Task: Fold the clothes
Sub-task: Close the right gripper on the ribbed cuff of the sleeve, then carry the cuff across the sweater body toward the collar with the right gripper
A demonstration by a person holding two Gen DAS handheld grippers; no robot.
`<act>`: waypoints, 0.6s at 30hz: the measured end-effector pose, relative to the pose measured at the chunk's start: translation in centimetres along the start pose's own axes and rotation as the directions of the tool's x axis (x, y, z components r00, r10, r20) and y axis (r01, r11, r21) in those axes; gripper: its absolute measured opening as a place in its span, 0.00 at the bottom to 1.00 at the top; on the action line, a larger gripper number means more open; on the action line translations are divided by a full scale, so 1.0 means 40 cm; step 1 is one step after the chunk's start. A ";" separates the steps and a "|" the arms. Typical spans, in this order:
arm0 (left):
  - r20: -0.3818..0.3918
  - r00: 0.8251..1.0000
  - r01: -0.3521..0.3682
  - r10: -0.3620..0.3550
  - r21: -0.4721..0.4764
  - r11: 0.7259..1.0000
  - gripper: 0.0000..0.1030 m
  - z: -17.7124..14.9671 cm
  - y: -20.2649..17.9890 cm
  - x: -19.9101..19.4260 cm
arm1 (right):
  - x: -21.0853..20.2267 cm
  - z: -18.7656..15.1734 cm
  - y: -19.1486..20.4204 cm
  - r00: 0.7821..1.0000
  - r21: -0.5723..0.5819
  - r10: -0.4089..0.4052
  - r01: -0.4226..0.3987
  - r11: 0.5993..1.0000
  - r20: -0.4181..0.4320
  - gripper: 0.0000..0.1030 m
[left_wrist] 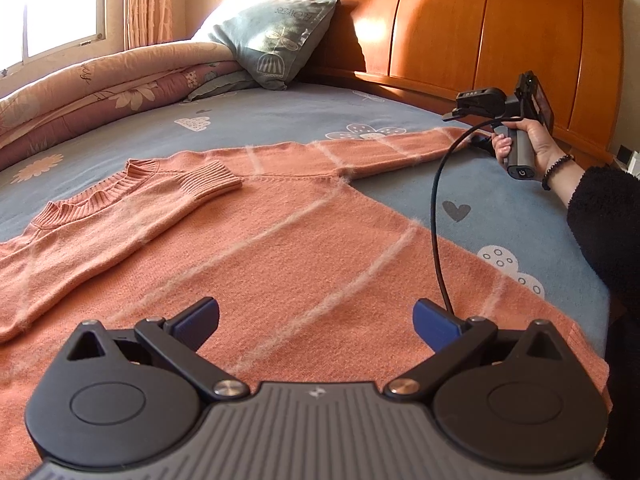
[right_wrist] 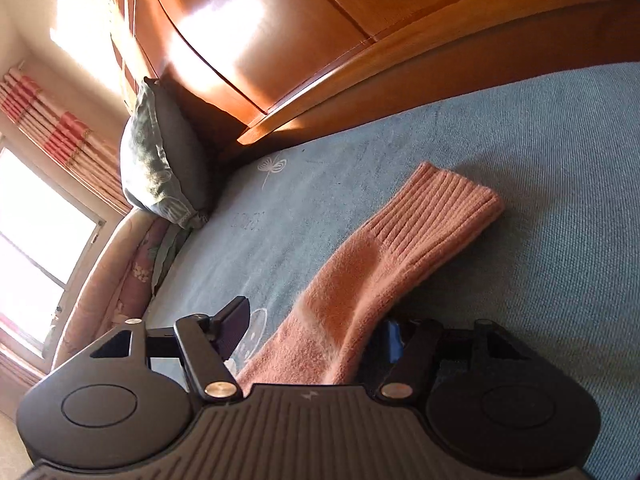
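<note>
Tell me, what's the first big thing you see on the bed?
A fuzzy orange sweater lies spread across the blue bedsheet, one sleeve already folded over its chest. Its other sleeve stretches toward the wooden headboard, lying between the jaws of the right hand-held gripper.

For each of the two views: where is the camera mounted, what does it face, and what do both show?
Left wrist: on the left tongs, open, over the orange sweater, facing the headboard; shows the person's right hand.
Right wrist: on the right tongs, tilted, straddling the sleeve, pads not pressing.
Shared: sweater, pillow, headboard, bedsheet.
</note>
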State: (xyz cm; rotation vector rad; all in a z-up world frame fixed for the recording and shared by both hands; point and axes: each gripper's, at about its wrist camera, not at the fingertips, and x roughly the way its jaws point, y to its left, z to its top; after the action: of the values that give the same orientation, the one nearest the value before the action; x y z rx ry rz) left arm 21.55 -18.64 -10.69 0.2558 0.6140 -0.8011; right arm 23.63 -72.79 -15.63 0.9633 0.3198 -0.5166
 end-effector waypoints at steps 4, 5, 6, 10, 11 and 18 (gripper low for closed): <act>0.004 1.000 0.009 -0.009 -0.014 1.000 0.99 -0.004 0.006 -0.004 | -0.001 0.010 -0.018 0.998 -0.011 -0.063 0.062 0.998 -0.023 0.09; 0.004 1.000 0.011 -0.011 -0.018 1.000 0.99 -0.006 0.007 -0.002 | -0.004 0.011 -0.027 0.998 -0.004 -0.057 0.056 0.998 -0.030 0.09; 0.005 1.000 0.014 -0.014 -0.022 1.000 0.99 -0.008 0.007 -0.002 | -0.008 0.010 -0.025 0.998 -0.015 -0.058 0.058 0.998 -0.032 0.09; 0.012 1.000 0.020 -0.020 -0.024 1.000 0.99 -0.017 -0.002 -0.005 | -0.032 0.001 0.014 0.998 -0.089 -0.061 0.059 0.994 -0.025 0.09; 0.011 1.000 0.020 -0.020 -0.023 1.000 0.99 -0.019 -0.005 -0.007 | -0.039 -0.001 0.032 0.999 -0.102 -0.050 0.048 0.994 -0.019 0.09; -0.015 0.999 -0.047 0.046 -0.044 0.998 0.99 -0.028 0.012 -0.029 | -0.065 -0.042 0.193 0.998 -0.221 0.051 -0.059 0.974 -0.041 0.08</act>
State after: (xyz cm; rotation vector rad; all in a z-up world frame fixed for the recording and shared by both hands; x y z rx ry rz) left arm 20.82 -17.16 -10.91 0.2342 0.6365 -0.7406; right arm 25.65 -67.07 -9.93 0.7628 0.3735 -0.4042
